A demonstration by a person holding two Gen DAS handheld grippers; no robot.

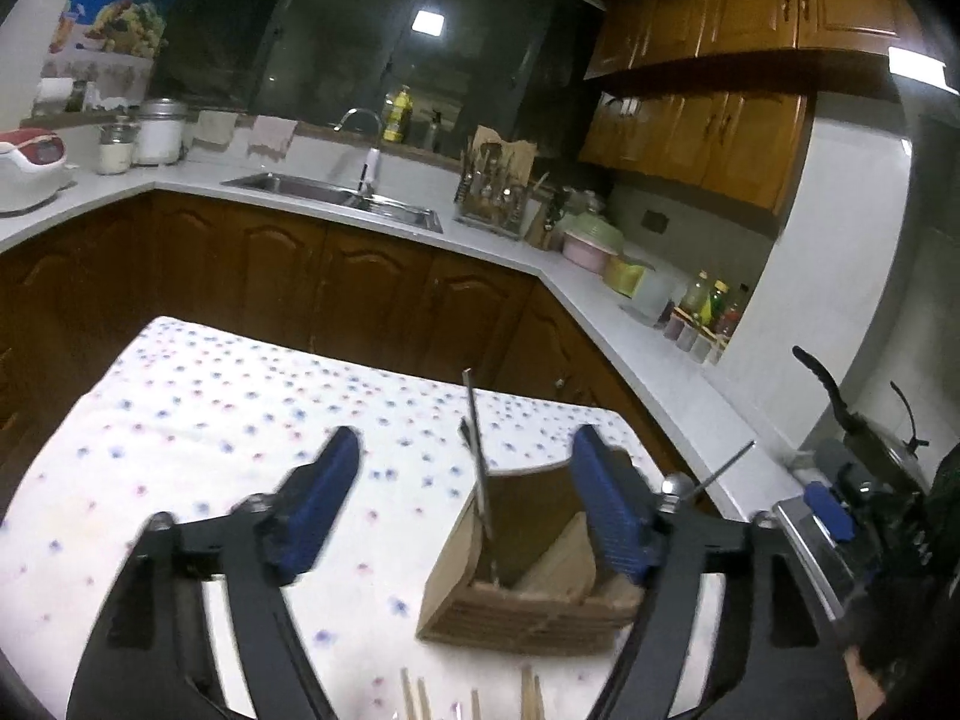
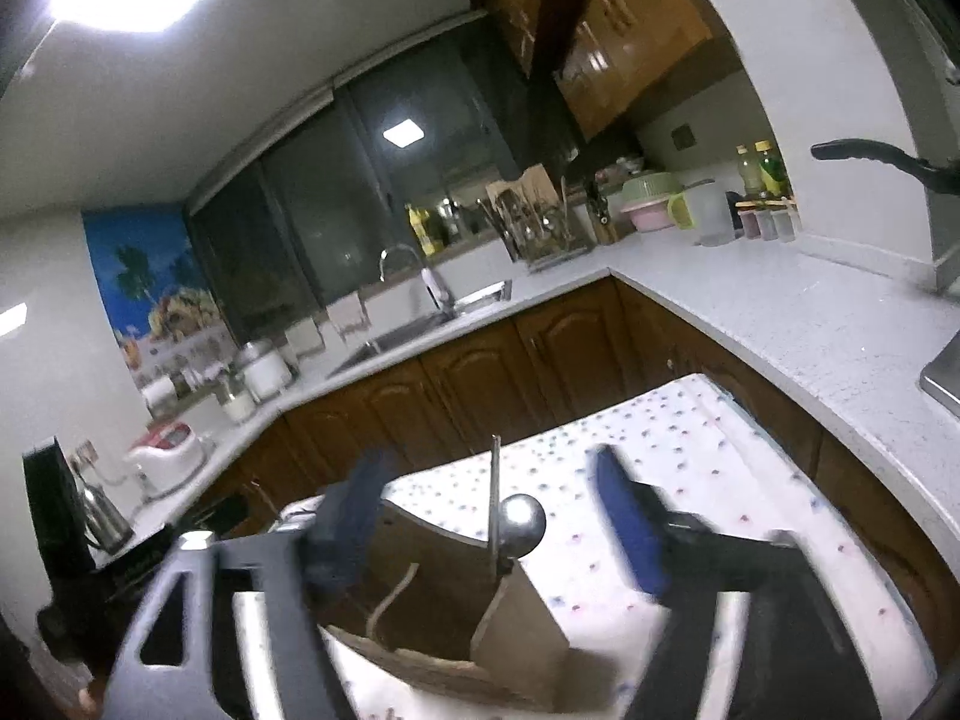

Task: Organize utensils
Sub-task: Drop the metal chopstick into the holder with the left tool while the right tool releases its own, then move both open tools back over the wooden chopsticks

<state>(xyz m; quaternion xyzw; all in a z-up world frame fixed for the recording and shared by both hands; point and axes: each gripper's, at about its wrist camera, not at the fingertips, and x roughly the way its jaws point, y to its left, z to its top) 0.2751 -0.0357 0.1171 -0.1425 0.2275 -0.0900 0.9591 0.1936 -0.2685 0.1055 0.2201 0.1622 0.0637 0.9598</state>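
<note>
A brown cardboard box [image 1: 528,594] with dividers stands on a table with a white dotted cloth [image 1: 210,414]. A thin metal utensil handle [image 1: 477,450] stands upright in it. My left gripper [image 1: 465,516] is open and empty above the table, its right finger [image 1: 606,510] over the box. Several wooden chopstick ends [image 1: 474,699] lie at the near edge. In the right wrist view my right gripper [image 2: 486,516] is open and empty above the box [image 2: 480,618], where a metal handle [image 2: 495,504] and a round metal spoon bowl [image 2: 523,525] stick up.
A white counter [image 1: 630,330] wraps the kitchen with a sink [image 1: 336,198], a utensil rack [image 1: 492,192], bowls, bottles and a rice cooker [image 1: 30,168]. A black pan handle [image 1: 822,378] and a stove lie at the right.
</note>
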